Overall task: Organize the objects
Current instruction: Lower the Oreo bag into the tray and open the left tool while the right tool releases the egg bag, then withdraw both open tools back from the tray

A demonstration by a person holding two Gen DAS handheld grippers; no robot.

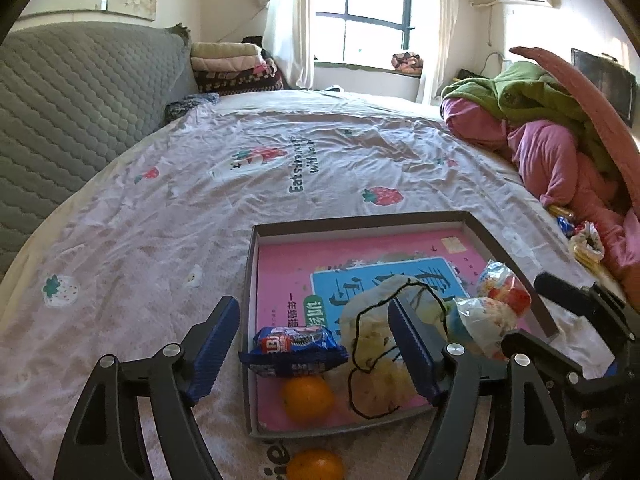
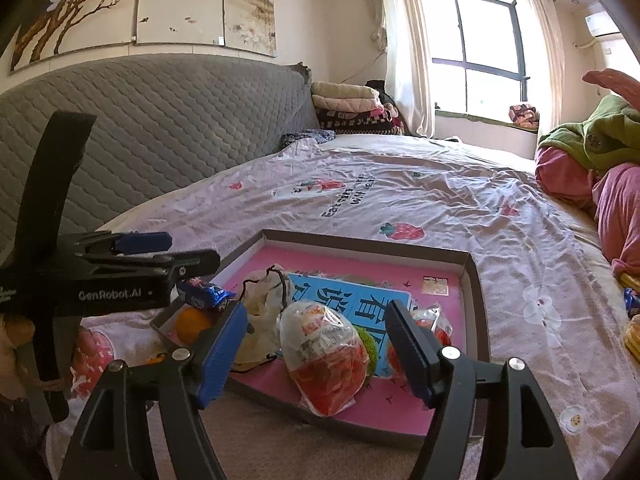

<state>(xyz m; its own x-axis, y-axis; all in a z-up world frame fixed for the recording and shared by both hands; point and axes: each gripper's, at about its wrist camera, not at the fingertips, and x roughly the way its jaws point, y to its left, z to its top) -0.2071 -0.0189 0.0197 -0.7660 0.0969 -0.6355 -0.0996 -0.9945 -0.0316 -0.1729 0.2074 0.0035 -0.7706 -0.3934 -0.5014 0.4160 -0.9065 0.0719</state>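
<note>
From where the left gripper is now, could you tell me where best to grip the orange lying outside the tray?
Probably across the middle of the orange, coming from above: it is round, lies free on the bedsheet beside the tray, and nothing crowds it.

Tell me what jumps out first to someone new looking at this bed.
A shallow tray with a pink floor lies on the strawberry-print sheet, filled with snack packets: a blue one and an orange at its near corner. Another orange sits outside it. Both grippers hang open above.

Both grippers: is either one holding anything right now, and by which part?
Nothing is held. The left gripper and right gripper are both open above the tray.
</note>
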